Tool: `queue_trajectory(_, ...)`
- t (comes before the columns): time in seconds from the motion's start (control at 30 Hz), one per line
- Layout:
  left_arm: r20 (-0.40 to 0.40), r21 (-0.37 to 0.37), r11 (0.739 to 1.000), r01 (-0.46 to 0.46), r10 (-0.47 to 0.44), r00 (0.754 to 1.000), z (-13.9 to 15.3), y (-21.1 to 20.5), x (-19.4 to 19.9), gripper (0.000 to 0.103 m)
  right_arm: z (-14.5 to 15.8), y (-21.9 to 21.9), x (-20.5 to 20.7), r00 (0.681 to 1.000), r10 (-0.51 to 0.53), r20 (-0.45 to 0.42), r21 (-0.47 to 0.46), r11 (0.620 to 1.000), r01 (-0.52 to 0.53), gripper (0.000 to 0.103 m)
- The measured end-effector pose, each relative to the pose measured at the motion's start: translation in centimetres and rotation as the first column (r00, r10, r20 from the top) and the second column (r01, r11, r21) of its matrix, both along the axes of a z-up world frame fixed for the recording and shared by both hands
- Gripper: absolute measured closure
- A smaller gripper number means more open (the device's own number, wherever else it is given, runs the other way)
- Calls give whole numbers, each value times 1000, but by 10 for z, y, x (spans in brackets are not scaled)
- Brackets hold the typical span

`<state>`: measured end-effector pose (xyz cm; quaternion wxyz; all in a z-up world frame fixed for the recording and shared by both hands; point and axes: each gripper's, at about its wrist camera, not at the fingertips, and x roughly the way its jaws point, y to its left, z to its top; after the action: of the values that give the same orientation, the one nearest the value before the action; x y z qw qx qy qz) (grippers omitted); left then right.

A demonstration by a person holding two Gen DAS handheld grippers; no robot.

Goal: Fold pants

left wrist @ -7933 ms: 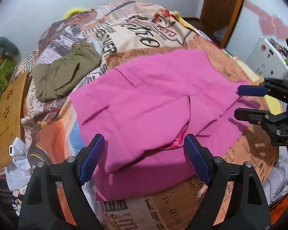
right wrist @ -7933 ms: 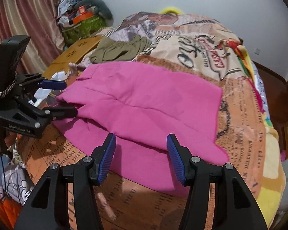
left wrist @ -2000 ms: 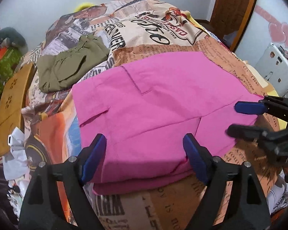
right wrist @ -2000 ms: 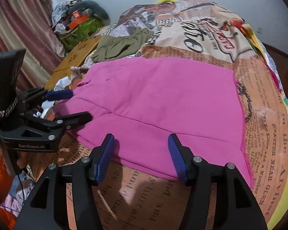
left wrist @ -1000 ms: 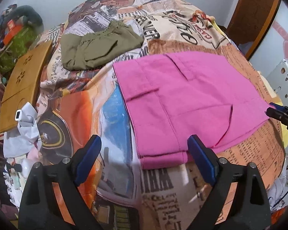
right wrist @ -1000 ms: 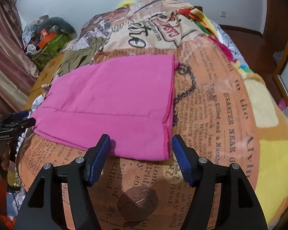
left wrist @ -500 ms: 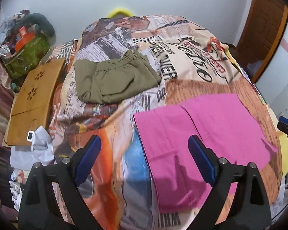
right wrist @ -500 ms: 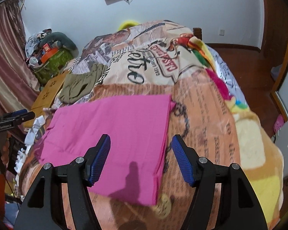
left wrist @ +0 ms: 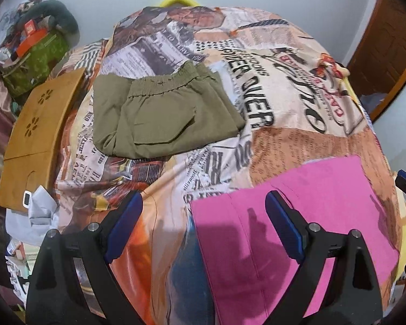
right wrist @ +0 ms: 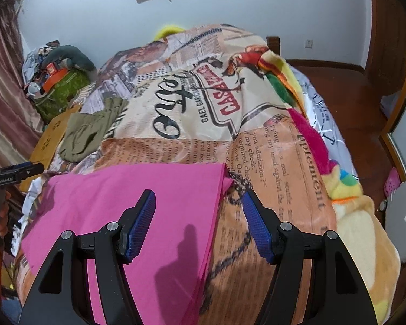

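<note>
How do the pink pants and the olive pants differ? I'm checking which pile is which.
The pink pants lie at the near edge of the bed, under both grippers; the olive pants sit farther back, toward the wooden board. The pink pants lie smooth and flat, with no waistband in view; the olive pants show a gathered elastic waistband and a flap pocket. The pink pants cover more of the bed. Both are folded and untouched.

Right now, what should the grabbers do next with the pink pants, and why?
Probably lower both onto the pink pants' two ends and pinch. Left gripper and right gripper hang open, holding nothing, while the pants lie flat and longer than the folded green pants.
</note>
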<state>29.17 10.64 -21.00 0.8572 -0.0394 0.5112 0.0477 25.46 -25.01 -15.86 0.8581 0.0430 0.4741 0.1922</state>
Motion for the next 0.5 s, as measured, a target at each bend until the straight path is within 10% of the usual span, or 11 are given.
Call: queue_trajectory(0.5, -149, -176, 983, -53, 27, 988, -72, 17, 30, 10, -74, 15, 64, 988, 8, -157, -17, 1000, -11, 40)
